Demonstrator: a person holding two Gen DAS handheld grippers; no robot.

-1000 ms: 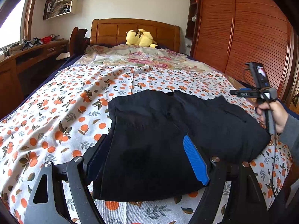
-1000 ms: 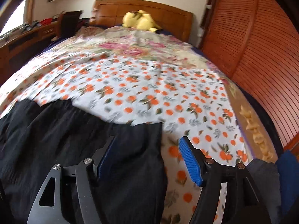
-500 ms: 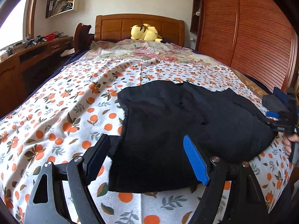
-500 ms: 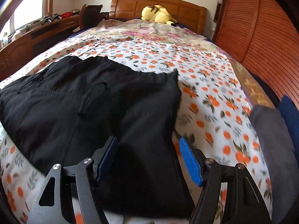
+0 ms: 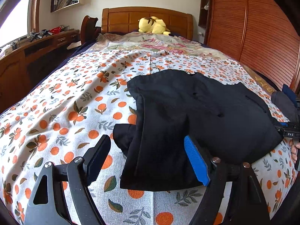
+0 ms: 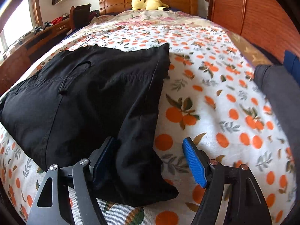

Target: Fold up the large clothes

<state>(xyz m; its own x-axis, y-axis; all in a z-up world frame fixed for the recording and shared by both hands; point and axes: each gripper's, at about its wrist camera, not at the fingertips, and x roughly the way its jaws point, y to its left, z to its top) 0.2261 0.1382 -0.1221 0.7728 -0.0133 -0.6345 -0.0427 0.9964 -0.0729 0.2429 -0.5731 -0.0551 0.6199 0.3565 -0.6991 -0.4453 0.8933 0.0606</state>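
Note:
A black garment (image 5: 196, 112) lies folded on the orange-print bedsheet (image 5: 61, 112) near the foot of the bed; it also shows in the right wrist view (image 6: 90, 101). My left gripper (image 5: 148, 157) is open, its jaws either side of the garment's near left corner, low over it. My right gripper (image 6: 148, 161) is open over the garment's near right corner, its left finger against the cloth. The right gripper's body also shows at the right edge of the left wrist view (image 5: 290, 131).
A grey folded item (image 6: 277, 93) and a blue one (image 6: 291, 63) lie at the bed's right edge. A yellow plush toy (image 5: 152, 25) sits by the wooden headboard. A wooden wardrobe (image 5: 262, 28) stands on the right, a desk (image 5: 28, 56) on the left.
Both grippers have come down and closer to the garment's near edge. The right gripper swung from above the bed's right side down to the garment's right corner. Both stayed open.

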